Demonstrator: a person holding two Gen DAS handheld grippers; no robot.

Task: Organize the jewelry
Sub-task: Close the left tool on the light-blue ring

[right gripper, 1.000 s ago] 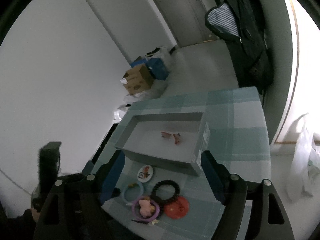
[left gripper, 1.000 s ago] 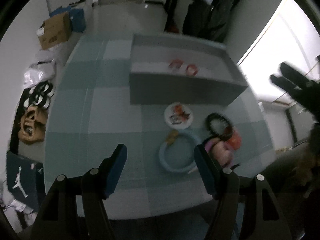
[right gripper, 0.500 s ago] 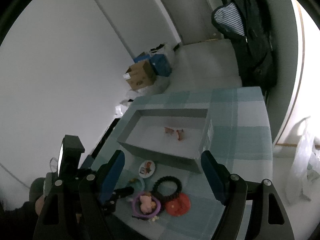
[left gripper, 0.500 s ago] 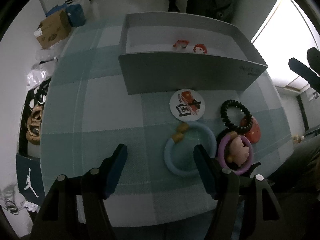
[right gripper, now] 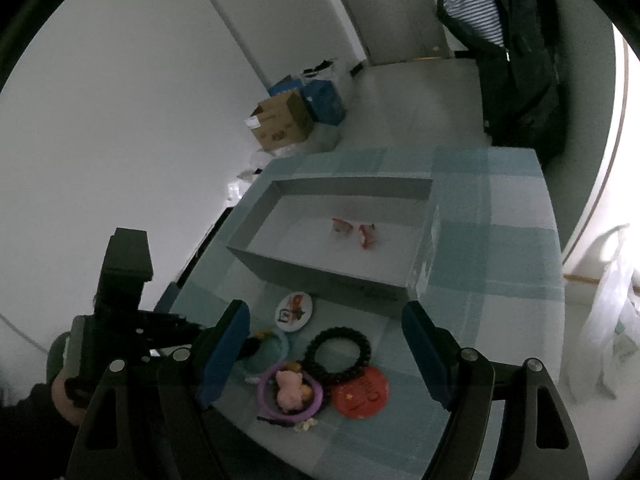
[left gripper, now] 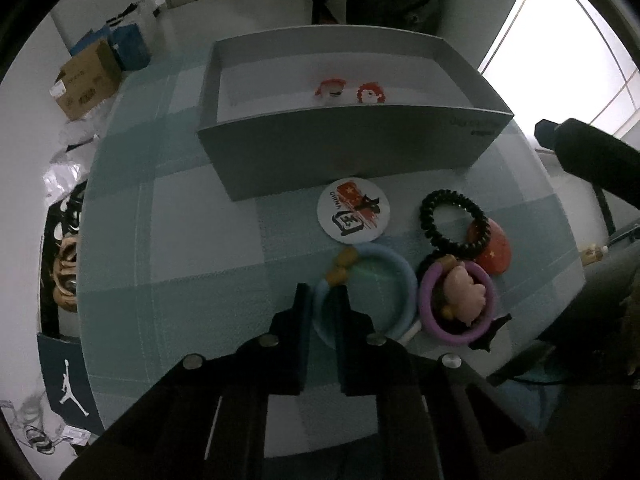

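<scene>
My left gripper [left gripper: 323, 294] is shut on the near-left rim of the light blue bracelet [left gripper: 394, 276], which lies on the checked tablecloth. Beside it lie a purple ring with a pink charm [left gripper: 456, 304], a black bead bracelet [left gripper: 454, 220], a red disc [left gripper: 496, 250] and a white round badge [left gripper: 354, 210]. The grey box [left gripper: 352, 152] behind them holds two small red pieces [left gripper: 348, 92]. My right gripper [right gripper: 324, 350] is open and empty, held above the table's near corner, over the black bracelet [right gripper: 338, 350] and purple ring [right gripper: 290, 394].
The table [left gripper: 192, 240] has its edge close on the near and right sides. A cardboard box [left gripper: 86, 80] and bags sit on the floor at the left. Dark coats [right gripper: 508, 48] hang behind the table. A white plastic bag [right gripper: 608, 320] hangs at the right.
My left gripper has dropped to the table and closed from wide open onto the blue bracelet's rim. My right gripper has stayed open, drifting slightly.
</scene>
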